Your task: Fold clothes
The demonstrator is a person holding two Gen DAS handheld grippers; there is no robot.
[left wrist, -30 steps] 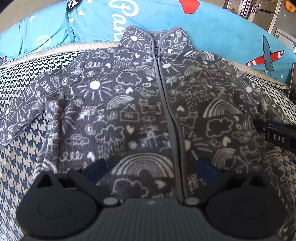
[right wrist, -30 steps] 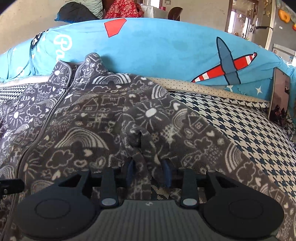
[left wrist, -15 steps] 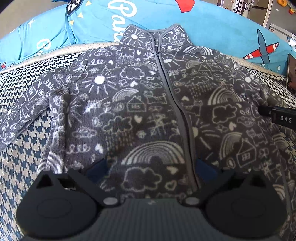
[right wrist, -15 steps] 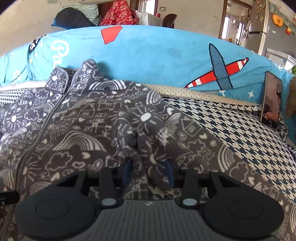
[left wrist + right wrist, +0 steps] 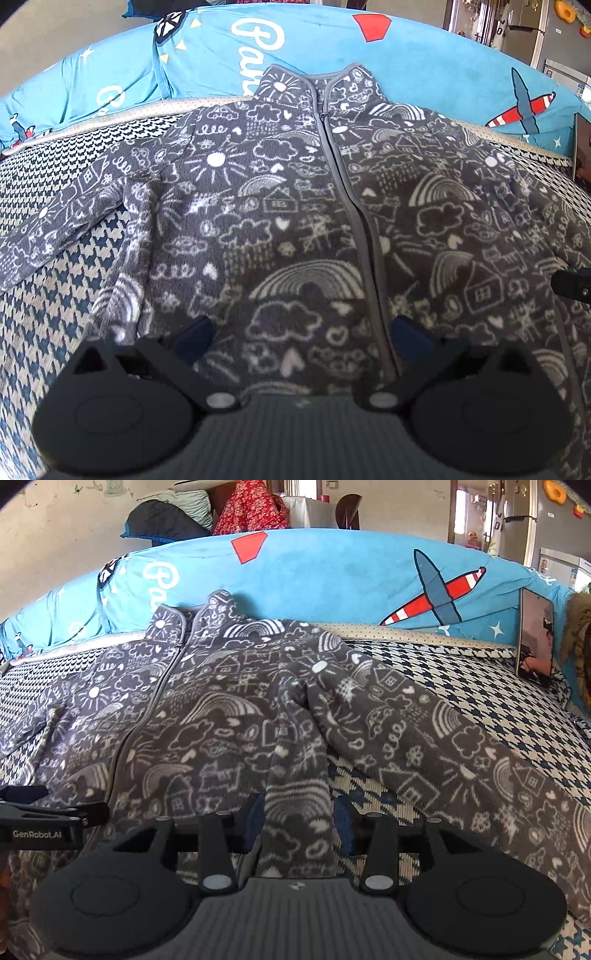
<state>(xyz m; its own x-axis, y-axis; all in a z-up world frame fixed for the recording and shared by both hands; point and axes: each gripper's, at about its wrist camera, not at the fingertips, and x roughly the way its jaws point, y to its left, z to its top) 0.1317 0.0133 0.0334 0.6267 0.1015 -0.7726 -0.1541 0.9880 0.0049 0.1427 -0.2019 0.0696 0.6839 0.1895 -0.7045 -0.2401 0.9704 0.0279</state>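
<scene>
A dark grey fleece jacket [image 5: 295, 206] with white doodles lies front up and zipped on the houndstooth cover, collar at the far side. My left gripper [image 5: 301, 334] is open wide just above its lower hem, left of the zipper [image 5: 354, 206], with nothing between the fingers. In the right wrist view the jacket [image 5: 221, 731] spreads to the left, its sleeve [image 5: 461, 746] running down to the right. My right gripper [image 5: 298, 819] is shut on a bunched strip of the jacket's side edge below the armpit. Its tip [image 5: 572, 286] shows at the right edge of the left wrist view.
A houndstooth cover [image 5: 480, 686] spans the surface. A blue quilt with a red-striped plane [image 5: 332, 576] rises behind the collar. A phone [image 5: 535, 638] leans against it at the right, beside something furry [image 5: 580, 627]. Clothes [image 5: 251, 513] are piled behind.
Both views have drawn back from the jacket, showing more of it and the room. The right gripper still holds the side edge, which now lies stretched out longer. The left gripper stays open.
</scene>
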